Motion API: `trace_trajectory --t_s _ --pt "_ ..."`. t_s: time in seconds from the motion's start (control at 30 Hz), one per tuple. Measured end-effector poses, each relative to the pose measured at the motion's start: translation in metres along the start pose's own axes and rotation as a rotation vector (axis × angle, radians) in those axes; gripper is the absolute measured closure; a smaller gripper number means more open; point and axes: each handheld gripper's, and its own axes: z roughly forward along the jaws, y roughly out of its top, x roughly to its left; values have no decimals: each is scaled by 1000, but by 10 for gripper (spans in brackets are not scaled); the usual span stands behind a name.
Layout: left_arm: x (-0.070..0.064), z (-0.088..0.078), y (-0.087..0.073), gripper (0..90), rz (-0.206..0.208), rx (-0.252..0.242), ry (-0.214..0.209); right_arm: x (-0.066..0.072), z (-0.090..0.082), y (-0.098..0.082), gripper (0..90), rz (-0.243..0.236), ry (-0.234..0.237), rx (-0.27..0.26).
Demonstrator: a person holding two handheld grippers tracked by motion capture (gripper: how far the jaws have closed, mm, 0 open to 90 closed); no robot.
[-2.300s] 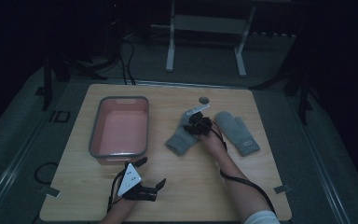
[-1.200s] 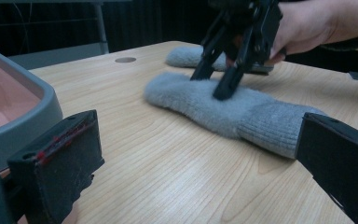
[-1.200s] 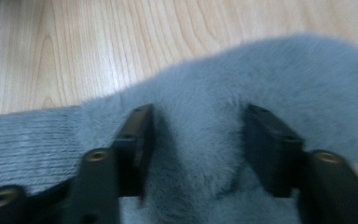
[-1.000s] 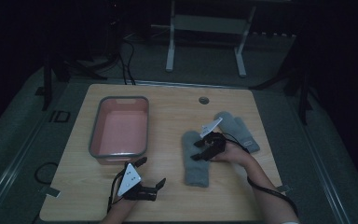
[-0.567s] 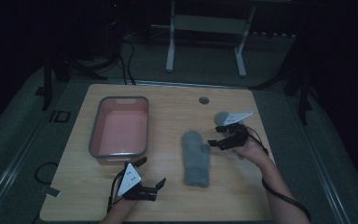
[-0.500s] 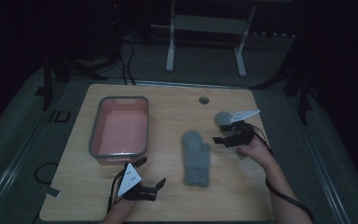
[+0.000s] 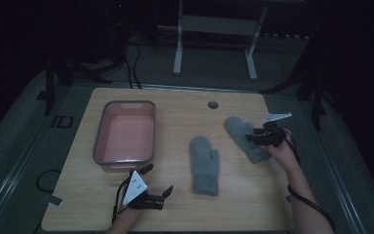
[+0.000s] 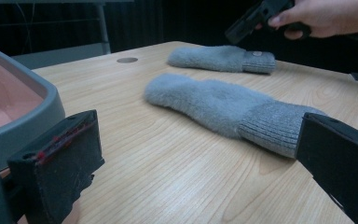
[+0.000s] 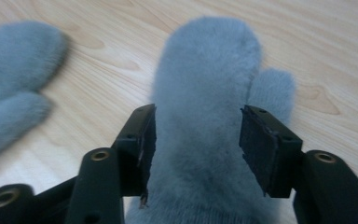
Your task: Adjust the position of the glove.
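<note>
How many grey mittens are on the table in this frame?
2. One mitten lies flat mid-table, right of the pink tray; the other mitten lies farther right, under the open right gripper. None appear hidden.

A light wooden table [image 7: 175, 214] with a small round hole [image 7: 213, 105] near its far edge stands on grey carpet [image 7: 9, 146] in a dim room, with a pale metal frame's two legs [image 7: 177, 48] and dark cables [image 7: 131, 63] beyond it.
</note>
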Motion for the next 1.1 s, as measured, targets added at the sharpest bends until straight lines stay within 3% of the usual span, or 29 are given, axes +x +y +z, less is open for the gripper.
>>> trace_trajectory --t_s 0.23,0.4,0.5,0.57,0.63,0.67,0.8,0.93,0.97,1.03,1.1 --pt "0 0 0 10 -5 -3 1 -1 29 -8 460 -29 -4 92" --pt "0 0 0 10 -7 -3 0 1 33 -13 499 -36 -5 84" --pt "0 0 0 10 -5 -5 -1 8 33 -18 648 -51 -44 60" --pt "0 0 0 10 -2 -4 -1 14 32 -19 753 -15 -64 59" --pt "0 0 0 10 -2 -5 -1 20 30 -20 797 22 -104 37" --pt "0 0 0 10 -2 -5 -1 23 26 -20 804 91 -128 17" --pt "0 0 0 10 2 -6 -4 51 2 -21 804 205 -195 -48" --pt "0 0 0 10 -5 -7 -5 75 -20 -30 801 269 -255 -72" --pt "0 0 0 10 -1 -7 -3 80 -25 -33 801 306 -266 -83" --pt "-1 0 0 10 5 -7 -1 90 -33 -38 801 300 -330 -69" --pt "-1 0 0 10 9 -4 0 93 -42 -46 801 357 -331 -76"
